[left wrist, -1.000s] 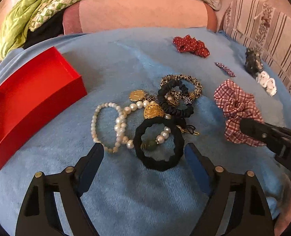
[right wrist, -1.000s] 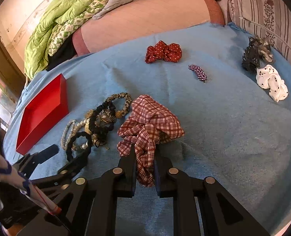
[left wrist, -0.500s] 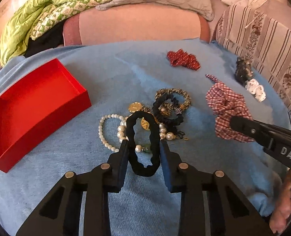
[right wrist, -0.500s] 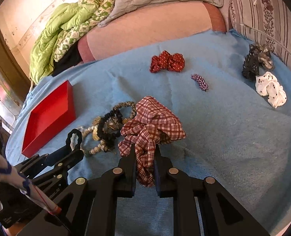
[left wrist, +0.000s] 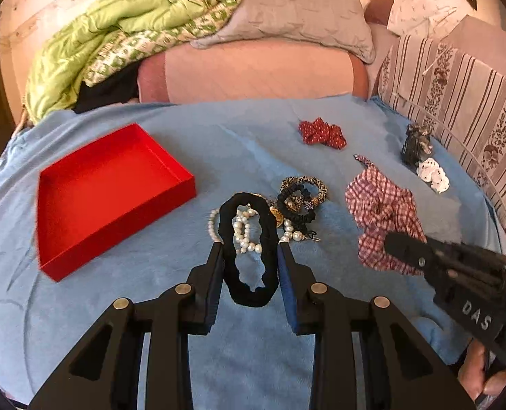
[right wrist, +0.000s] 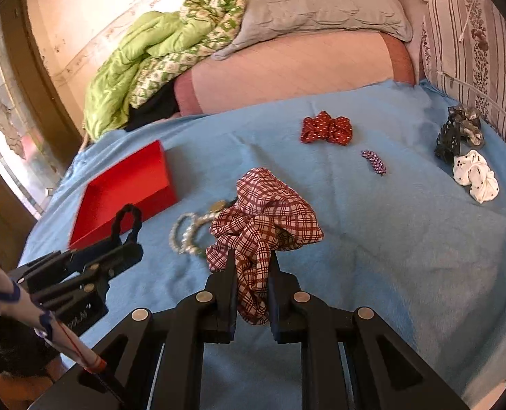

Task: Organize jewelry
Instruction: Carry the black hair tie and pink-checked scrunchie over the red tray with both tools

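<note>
My left gripper is shut on a black hair tie and holds it above the blue blanket; it shows in the right wrist view too. My right gripper is shut on a red plaid scrunchie, lifted off the blanket, also seen in the left wrist view. An open red box lies to the left. A pile of pearl bracelets, dark scrunchies and a gold pendant lies behind the hair tie.
A red dotted bow, a small beaded clip, a black claw clip and a white dotted scrunchie lie on the far right of the blanket. Pillows and a green quilt are at the back.
My left gripper closed on the black hair tie and lifted it off the pile. My right gripper has risen with the plaid scrunchie still in it.
</note>
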